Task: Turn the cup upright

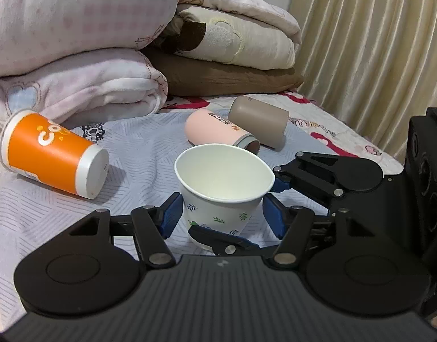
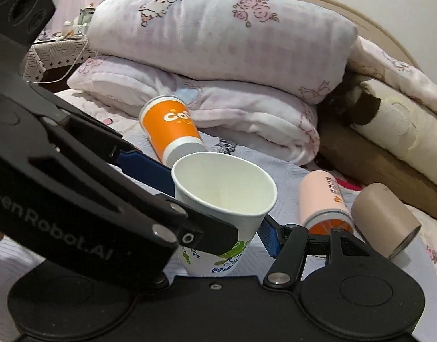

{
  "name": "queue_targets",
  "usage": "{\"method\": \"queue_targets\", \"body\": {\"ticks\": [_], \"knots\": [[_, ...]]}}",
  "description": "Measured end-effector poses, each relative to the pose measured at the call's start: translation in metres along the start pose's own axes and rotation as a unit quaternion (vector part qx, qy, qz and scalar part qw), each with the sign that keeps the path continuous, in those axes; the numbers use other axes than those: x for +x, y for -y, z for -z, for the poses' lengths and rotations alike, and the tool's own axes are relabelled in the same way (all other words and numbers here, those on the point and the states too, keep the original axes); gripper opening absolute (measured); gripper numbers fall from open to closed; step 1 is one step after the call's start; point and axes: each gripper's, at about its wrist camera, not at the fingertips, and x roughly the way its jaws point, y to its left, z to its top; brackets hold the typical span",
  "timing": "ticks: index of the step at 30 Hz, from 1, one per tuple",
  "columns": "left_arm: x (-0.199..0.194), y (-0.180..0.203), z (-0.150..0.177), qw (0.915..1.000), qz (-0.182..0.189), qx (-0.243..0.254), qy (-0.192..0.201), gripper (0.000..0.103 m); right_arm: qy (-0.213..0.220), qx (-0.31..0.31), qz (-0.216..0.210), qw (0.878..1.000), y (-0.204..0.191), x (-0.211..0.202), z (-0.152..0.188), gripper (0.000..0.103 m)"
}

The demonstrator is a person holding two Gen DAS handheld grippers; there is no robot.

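A white paper cup with green leaf prints (image 1: 222, 193) stands upright on the bed, mouth up and empty; it also shows in the right wrist view (image 2: 221, 208). My left gripper (image 1: 222, 216) is open, its blue pads (image 1: 170, 216) on either side of the cup with small gaps. My right gripper (image 2: 218, 208) also brackets the cup; one blue pad (image 2: 268, 238) sits next to the cup's right side. Its left finger is hidden behind the left gripper's body, so its hold is unclear. In the left wrist view the right gripper's fingers (image 1: 281, 183) reach the cup from the right.
An orange paper cup (image 1: 53, 154) lies on its side at the left. A pink cup (image 1: 218, 131) and a taupe cup (image 1: 260, 124) lie on their sides behind. Folded blankets (image 1: 76, 57) are stacked at the back, curtain (image 1: 375, 42) to the right.
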Motion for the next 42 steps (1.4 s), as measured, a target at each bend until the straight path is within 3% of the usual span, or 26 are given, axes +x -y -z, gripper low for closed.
{"method": "queue_targets", "body": {"ticks": [13, 14, 19, 22, 25, 29, 32, 35, 38, 42], "knots": [[0.007, -0.001, 0.007, 0.9997, 0.020, -0.006, -0.012, 0.064, -0.016, 0.056, 0.001, 0.998, 0.001, 0.005, 0.012, 0.066], [0.007, -0.003, 0.007, 0.9994, 0.028, -0.012, -0.015, 0.069, -0.019, 0.054, 0.003, 0.998, 0.000, 0.005, 0.011, 0.066], [0.010, -0.009, 0.005, 0.9972, 0.038, -0.043, -0.047, 0.071, -0.042, 0.056, -0.001, 0.998, 0.001, 0.002, 0.008, 0.071], [0.006, -0.007, 0.006, 0.9978, 0.019, -0.040, -0.049, 0.079, -0.062, 0.074, 0.003, 0.995, 0.002, 0.004, 0.007, 0.080], [0.001, -0.008, 0.006, 0.9963, 0.012, -0.058, -0.061, 0.088, -0.110, 0.095, 0.011, 0.989, 0.002, 0.007, 0.003, 0.084], [-0.015, -0.004, 0.010, 0.9941, -0.016, -0.077, -0.075, 0.089, -0.159, 0.121, 0.013, 0.980, 0.005, -0.005, -0.001, 0.084], [-0.032, 0.006, 0.004, 0.9940, -0.039, -0.066, -0.079, 0.089, -0.186, 0.131, 0.020, 0.974, 0.009, -0.022, -0.002, 0.084], [-0.055, 0.016, -0.007, 0.9933, -0.056, -0.065, -0.077, 0.089, -0.208, 0.194, 0.019, 0.958, 0.024, -0.042, 0.003, 0.084], [-0.079, 0.025, -0.016, 0.9910, -0.076, -0.079, -0.077, 0.089, -0.203, 0.220, 0.023, 0.954, 0.029, -0.074, 0.002, 0.085], [-0.113, 0.040, -0.022, 0.9880, -0.113, -0.076, -0.072, 0.089, -0.153, 0.210, 0.039, 0.965, 0.026, -0.124, -0.010, 0.085]]}}
